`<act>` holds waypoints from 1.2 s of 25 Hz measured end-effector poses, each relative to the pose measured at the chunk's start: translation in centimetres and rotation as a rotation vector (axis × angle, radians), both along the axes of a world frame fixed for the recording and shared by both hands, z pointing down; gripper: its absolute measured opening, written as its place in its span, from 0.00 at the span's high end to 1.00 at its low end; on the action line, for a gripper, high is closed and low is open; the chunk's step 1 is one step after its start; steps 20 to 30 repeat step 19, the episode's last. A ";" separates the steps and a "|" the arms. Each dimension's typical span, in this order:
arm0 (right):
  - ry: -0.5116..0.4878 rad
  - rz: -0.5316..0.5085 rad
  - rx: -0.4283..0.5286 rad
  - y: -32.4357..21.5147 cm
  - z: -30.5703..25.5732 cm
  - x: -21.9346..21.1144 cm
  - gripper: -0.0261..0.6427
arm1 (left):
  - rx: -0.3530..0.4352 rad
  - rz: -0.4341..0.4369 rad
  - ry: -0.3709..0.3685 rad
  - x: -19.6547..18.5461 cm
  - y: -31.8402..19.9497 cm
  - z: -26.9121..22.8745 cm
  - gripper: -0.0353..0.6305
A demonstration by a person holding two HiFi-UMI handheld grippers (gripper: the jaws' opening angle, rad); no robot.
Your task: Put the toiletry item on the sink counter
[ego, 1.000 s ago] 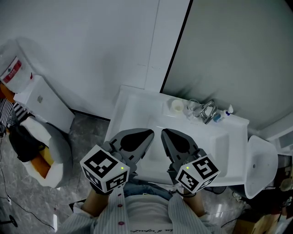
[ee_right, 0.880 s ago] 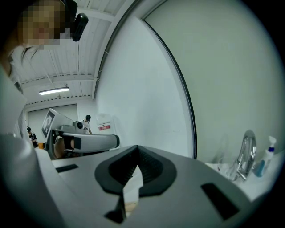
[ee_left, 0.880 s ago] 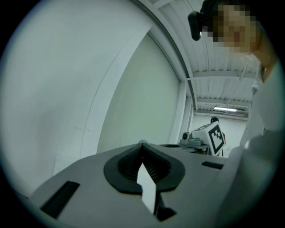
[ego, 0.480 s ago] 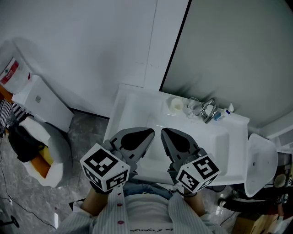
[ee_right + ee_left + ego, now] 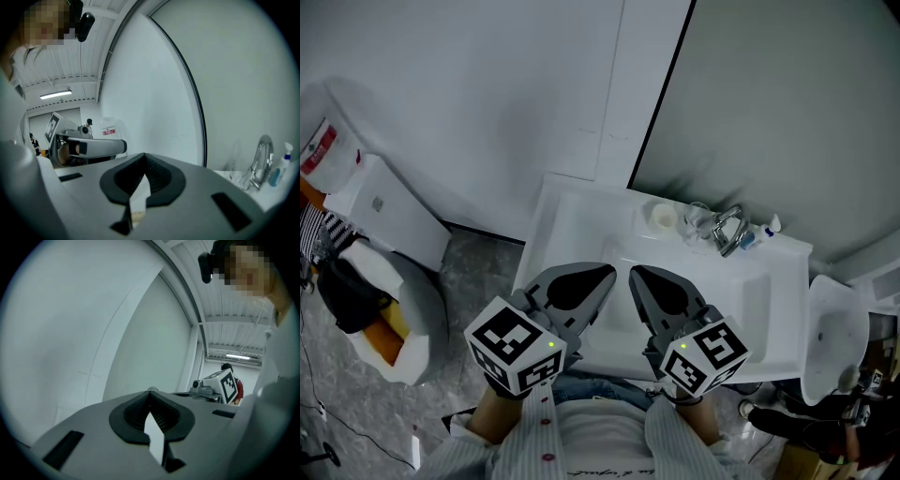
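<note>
A white sink counter (image 5: 558,211) stands against the wall in the head view. On its back ledge are a white cup (image 5: 662,217), a clear glass (image 5: 694,222), a chrome faucet (image 5: 727,230) and a small blue-and-white bottle (image 5: 766,230). My left gripper (image 5: 609,273) and right gripper (image 5: 635,273) hover side by side over the counter's near edge, close to my body. Both are shut with nothing between their jaws. In the right gripper view, the right gripper (image 5: 144,155) points toward the faucet (image 5: 260,159) and the bottle (image 5: 281,166). In the left gripper view, the left gripper (image 5: 151,391) faces a bare wall.
A white toilet tank (image 5: 384,206) with dark and orange things below it (image 5: 356,300) stands to the left. A white rounded fixture (image 5: 834,337) sits right of the counter. A grey panel (image 5: 787,112) rises behind the faucet. A dark figure (image 5: 797,427) shows at the lower right.
Both grippers have stayed in place. Only the dark figure at the lower right has moved further into view.
</note>
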State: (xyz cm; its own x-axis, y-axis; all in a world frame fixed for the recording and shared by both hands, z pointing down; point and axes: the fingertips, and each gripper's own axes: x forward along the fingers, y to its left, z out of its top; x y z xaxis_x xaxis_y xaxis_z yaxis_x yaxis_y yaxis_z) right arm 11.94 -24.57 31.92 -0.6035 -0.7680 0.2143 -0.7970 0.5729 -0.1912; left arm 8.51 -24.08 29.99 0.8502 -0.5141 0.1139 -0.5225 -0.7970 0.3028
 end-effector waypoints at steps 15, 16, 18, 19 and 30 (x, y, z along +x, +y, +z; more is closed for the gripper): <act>0.000 0.001 -0.012 -0.4 0.5 -0.2 0.95 | -0.033 0.018 0.033 0.0 -0.4 0.3 0.92; 0.000 -0.001 -0.011 -0.4 0.4 -0.2 0.95 | -0.039 0.021 0.043 0.0 -0.4 0.2 0.92; 0.001 -0.003 -0.009 -0.4 0.4 -0.3 0.95 | -0.050 0.025 0.058 0.0 -0.4 0.2 0.92; 0.001 -0.004 -0.008 -0.4 0.4 -0.4 0.95 | -0.056 0.027 0.065 0.0 -0.4 0.1 0.92; 0.001 -0.004 -0.008 -0.4 0.4 -0.4 0.95 | -0.056 0.027 0.065 0.0 -0.4 0.1 0.92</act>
